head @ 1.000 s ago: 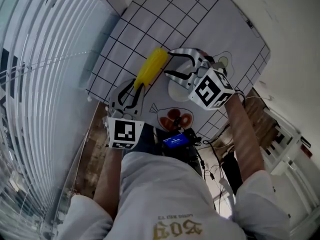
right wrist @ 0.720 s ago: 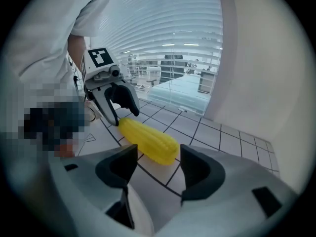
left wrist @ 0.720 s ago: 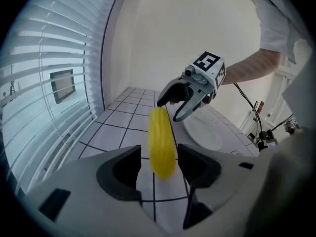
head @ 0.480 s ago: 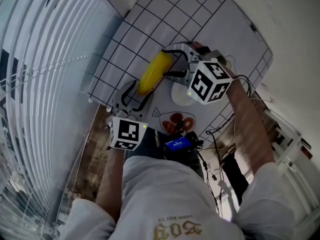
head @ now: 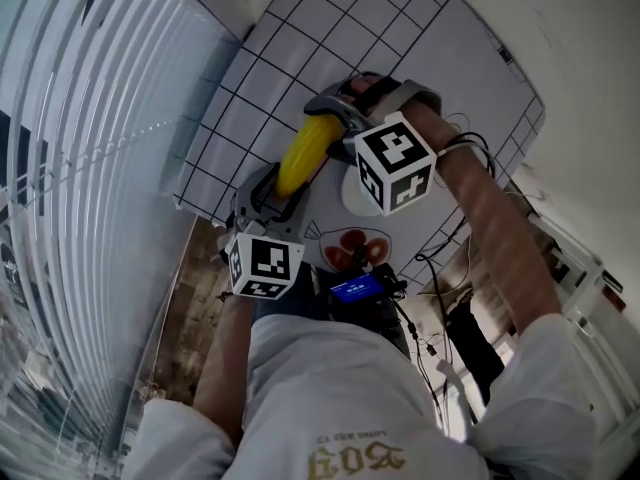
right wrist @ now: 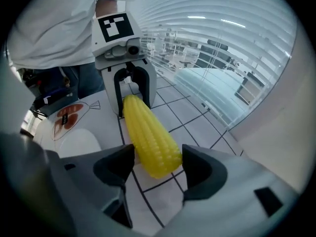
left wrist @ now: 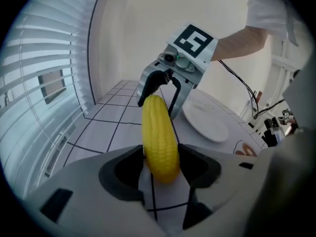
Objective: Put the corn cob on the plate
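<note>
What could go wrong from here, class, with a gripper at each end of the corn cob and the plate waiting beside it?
1. The left gripper and the right gripper, whose jaws are opening, each straddle only a rounded end of the corn cob; closing there might squeeze it out.
2. Lifted unevenly from both ends, it could tilt and drop.
3. The plate lies close beside the right gripper, which might knock it.

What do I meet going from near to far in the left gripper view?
Left claw, open astride the near end → corn cob → right claw, jaws opening around the cob's far end → wall.
</note>
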